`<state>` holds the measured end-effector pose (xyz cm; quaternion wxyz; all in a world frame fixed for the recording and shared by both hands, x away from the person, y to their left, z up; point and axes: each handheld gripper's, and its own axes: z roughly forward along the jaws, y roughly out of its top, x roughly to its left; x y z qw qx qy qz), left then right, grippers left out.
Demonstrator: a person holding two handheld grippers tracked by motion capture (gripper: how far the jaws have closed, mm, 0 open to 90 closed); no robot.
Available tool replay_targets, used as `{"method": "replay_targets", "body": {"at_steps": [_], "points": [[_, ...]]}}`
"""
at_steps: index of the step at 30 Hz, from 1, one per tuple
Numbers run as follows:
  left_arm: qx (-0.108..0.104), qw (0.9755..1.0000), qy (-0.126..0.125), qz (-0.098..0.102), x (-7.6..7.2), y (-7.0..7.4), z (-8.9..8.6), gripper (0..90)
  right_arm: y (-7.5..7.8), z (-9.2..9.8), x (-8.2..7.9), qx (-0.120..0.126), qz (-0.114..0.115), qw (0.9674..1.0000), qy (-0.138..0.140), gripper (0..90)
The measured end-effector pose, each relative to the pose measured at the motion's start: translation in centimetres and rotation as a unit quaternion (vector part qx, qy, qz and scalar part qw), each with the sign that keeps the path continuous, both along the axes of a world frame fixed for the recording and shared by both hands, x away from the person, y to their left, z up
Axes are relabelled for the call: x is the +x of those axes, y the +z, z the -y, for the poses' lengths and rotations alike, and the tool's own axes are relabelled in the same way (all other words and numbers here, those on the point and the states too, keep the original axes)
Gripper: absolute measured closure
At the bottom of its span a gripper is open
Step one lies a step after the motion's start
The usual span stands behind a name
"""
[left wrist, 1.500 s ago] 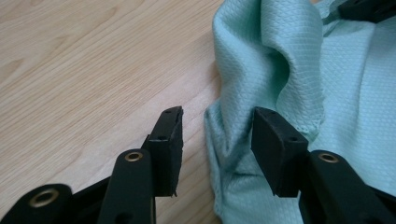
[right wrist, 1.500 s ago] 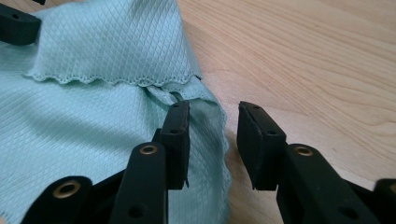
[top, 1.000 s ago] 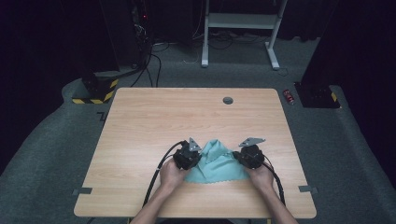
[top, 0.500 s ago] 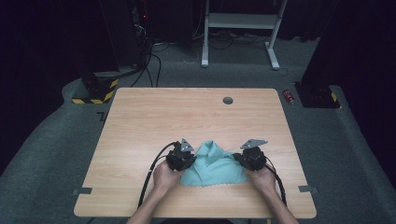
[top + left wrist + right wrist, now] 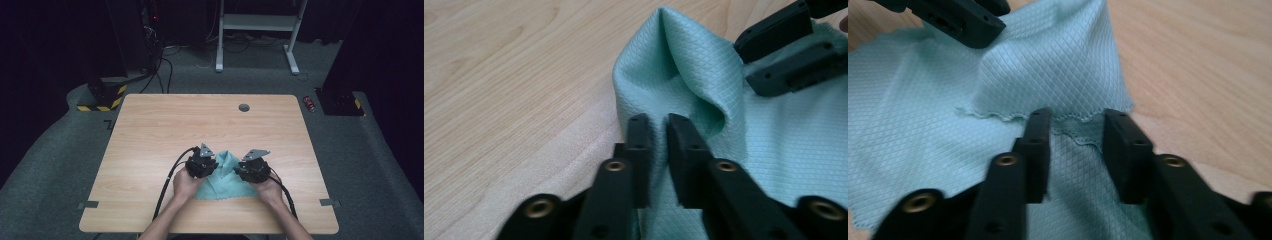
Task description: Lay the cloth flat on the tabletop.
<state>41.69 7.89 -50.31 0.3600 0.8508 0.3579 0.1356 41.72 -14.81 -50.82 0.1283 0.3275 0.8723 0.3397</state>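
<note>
Teal cloth [image 5: 225, 177] lies on my table's [image 5: 150, 130] near edge; left gripper [image 5: 658, 131] has just closed, pinching a raised fold, while right gripper [image 5: 1075, 131], beside it, has been opening, jaws apart over the hem

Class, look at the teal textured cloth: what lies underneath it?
The teal textured cloth lies on the light wooden table. Whether anything lies under its raised fold is hidden.

**Bare Worktop, Cluttered Floor**

Pale rectangular wooden table [image 5: 165, 125] with round grey grommet [image 5: 244, 107] near far edge. Beyond, on grey carpet [image 5: 45, 165]: white metal desk frame [image 5: 255, 22], black-and-yellow striped block [image 5: 100, 96], tangled black cables [image 5: 165, 62], small red can [image 5: 310, 103].
</note>
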Motion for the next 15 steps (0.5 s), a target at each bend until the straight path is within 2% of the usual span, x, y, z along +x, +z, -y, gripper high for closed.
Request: {"method": "replay_targets", "body": {"at_steps": [3,5,7,9,11,12,14,15], "points": [[0.009,0.9999,-0.002,0.005,-0.1,0.1,0.0,88.2,-0.2,0.1,0.1,-0.008,-0.005,0.9999,-0.003,89.0],[0.014,0.9998,0.003,0.013,-0.2,0.2,-0.1,88.5,-0.1,0.4,0.1,-0.008,0.001,0.9999,-0.007,89.9],[0.017,0.9997,0.006,0.016,-0.2,0.4,-0.3,88.4,0.2,0.8,0.2,0.002,0.003,0.9999,-0.012,90.0],[0.002,0.9997,0.019,0.016,-0.2,0.2,-0.7,87.0,0.6,1.3,0.2,0.023,-0.001,0.9996,-0.017,89.7],[-0.013,0.9995,0.028,0.011,-0.3,-0.4,-0.8,84.4,1.1,1.4,0.1,0.042,-0.008,0.9989,-0.016,76.9],[-0.012,0.9994,0.029,0.011,-0.3,-0.8,-0.7,83.2,1.3,1.3,0.0,0.052,-0.015,0.9984,-0.014,72.8],[-0.011,0.9994,0.03,0.012,-0.4,-1.5,-0.6,78.8,1.6,0.8,-0.3,0.054,-0.016,0.9984,-0.006,67.1],[-0.018,0.9991,0.033,0.017,-0.5,-1.6,-0.7,76.7,1.8,0.4,-0.4,0.05,-0.013,0.9986,-0.003,64.8]]}}
